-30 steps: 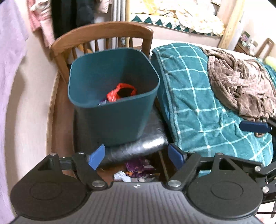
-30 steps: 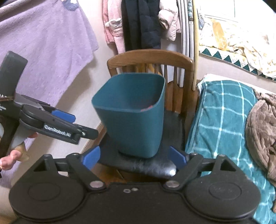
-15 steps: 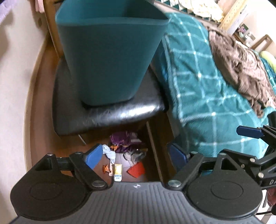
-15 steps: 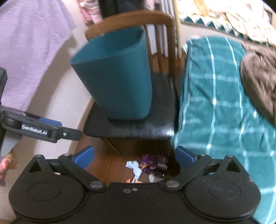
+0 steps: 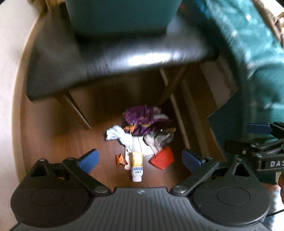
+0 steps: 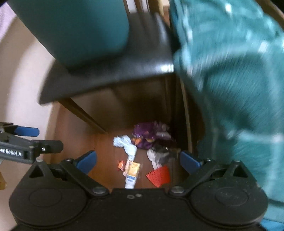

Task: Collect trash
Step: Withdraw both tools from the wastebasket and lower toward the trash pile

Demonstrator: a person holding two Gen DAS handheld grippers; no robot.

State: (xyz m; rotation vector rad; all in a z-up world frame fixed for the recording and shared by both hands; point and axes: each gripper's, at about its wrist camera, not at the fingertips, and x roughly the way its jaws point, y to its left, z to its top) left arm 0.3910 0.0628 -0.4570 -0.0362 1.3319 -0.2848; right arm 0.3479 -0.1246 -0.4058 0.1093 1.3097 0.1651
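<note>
Through my left wrist camera, my left tongs [image 5: 140, 160] point down at the floor, jaws opening with nothing between them; the small white bottle [image 5: 136, 166] lies just ahead of them, with the crumpled tissue [image 5: 119, 135], purple wrapper [image 5: 142, 120] and red mesh scrap [image 5: 162, 158] beyond, all under the chair seat [image 5: 106, 58] that carries the teal bin [image 5: 120, 16]. From my right wrist camera, my right tongs [image 6: 138, 160] stand wide and empty over the same pile, the bottle [image 6: 131, 175] between the tips, ready, I judge, for a pickup.
</note>
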